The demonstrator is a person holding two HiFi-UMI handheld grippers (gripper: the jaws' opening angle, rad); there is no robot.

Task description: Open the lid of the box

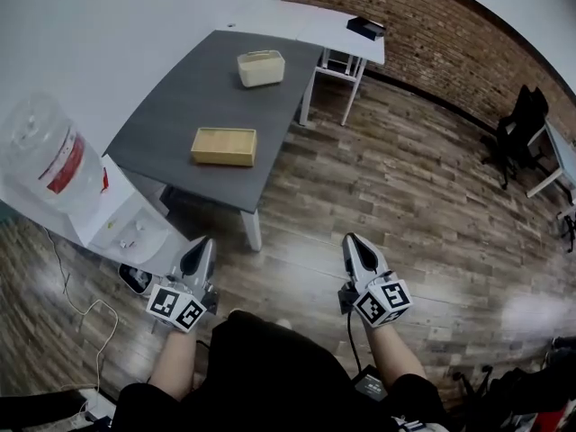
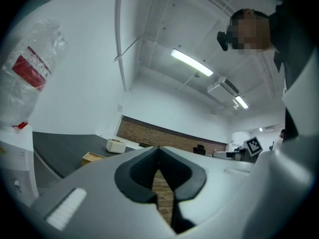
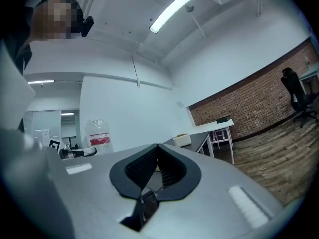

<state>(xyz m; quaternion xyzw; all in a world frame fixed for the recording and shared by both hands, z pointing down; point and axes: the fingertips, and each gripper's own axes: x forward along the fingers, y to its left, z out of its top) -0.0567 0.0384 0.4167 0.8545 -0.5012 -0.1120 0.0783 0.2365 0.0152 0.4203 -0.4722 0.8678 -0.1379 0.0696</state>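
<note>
Wood-plank floor (image 1: 405, 196) fills the space between the person and a grey tabletop (image 1: 180, 106) that stands well ahead, beside a water dispenser (image 1: 108, 214) at its left.

2 boxes sit on that tabletop. A flat wooden box (image 1: 223, 146) lies near the close edge, and a cream box (image 1: 261, 67) sits further back toward the wall. Which of the 2 the task means cannot be told from here, though the wooden box is the closer.

In the head view the wooden box lies at about 12 to 1 o'clock from the left gripper (image 1: 200, 252) and at about 10 o'clock from the right gripper (image 1: 354, 244). It is well apart from both, with bare floor between. Its long axis runs roughly 9 to 3 o'clock, so a long side faces the person. The left gripper is judged the nearer, since it is lined up almost straight with the box.

Both grippers are held low in front of the body on forward-reaching forearms. They point roughly level toward the tabletop, with the marker cubes turned back toward the person. The left fingers (image 2: 134, 176) are closed together with nothing between them, and the right fingers (image 3: 139, 171) are likewise closed and empty.
</note>
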